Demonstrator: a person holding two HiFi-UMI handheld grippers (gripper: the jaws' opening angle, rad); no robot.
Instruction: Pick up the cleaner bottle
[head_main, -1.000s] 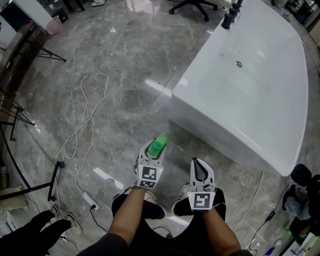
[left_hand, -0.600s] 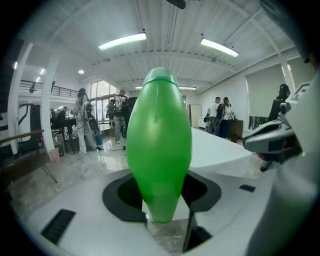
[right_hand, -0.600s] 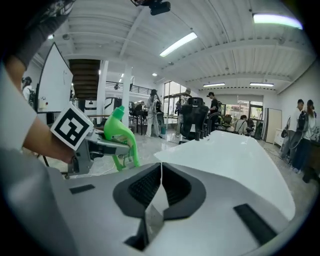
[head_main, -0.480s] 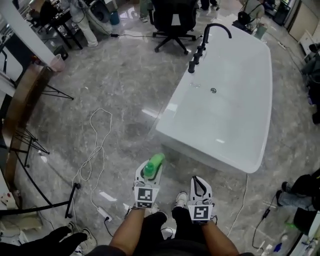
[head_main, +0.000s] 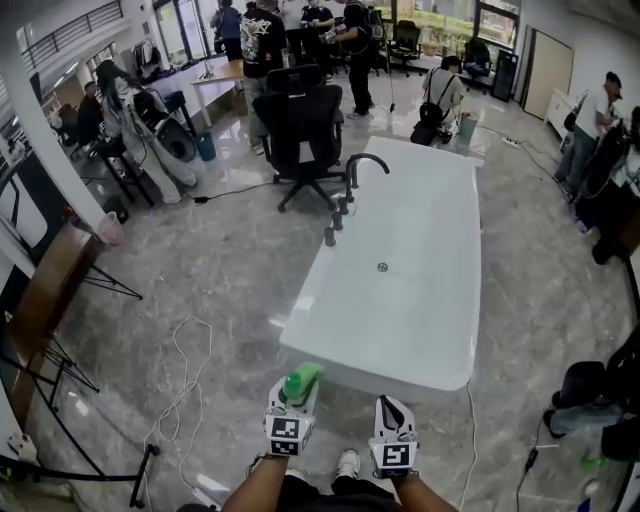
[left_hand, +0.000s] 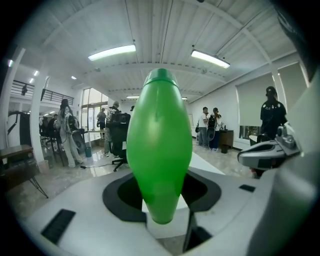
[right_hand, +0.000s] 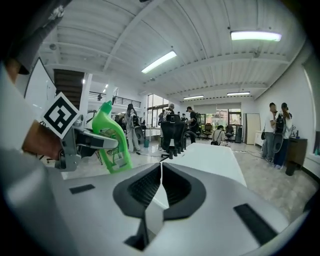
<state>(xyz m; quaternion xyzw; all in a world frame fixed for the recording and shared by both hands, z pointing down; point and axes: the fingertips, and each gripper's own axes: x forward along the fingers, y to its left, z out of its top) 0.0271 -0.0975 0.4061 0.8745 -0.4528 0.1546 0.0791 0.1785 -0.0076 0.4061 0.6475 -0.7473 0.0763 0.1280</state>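
My left gripper (head_main: 297, 392) is shut on the green cleaner bottle (head_main: 301, 383), held upright low in the head view, just before the near end of the white bathtub (head_main: 400, 290). In the left gripper view the bottle (left_hand: 159, 145) fills the middle, clamped between the jaws with its cap on top. The right gripper view shows the same bottle (right_hand: 113, 142) at the left, in the left gripper (right_hand: 95, 141). My right gripper (head_main: 392, 411) hangs beside it, shut and empty; its jaws (right_hand: 161, 192) meet with nothing between them.
A black faucet (head_main: 352, 180) stands on the tub's left rim. A black office chair (head_main: 298, 135) and several people stand beyond the tub. A white cable (head_main: 180, 385) and a black stand (head_main: 140, 480) lie on the grey marble floor at the left.
Both grippers have risen with the bottle held in the left one. The view has tilted up, so the whole tub and the room behind now show.
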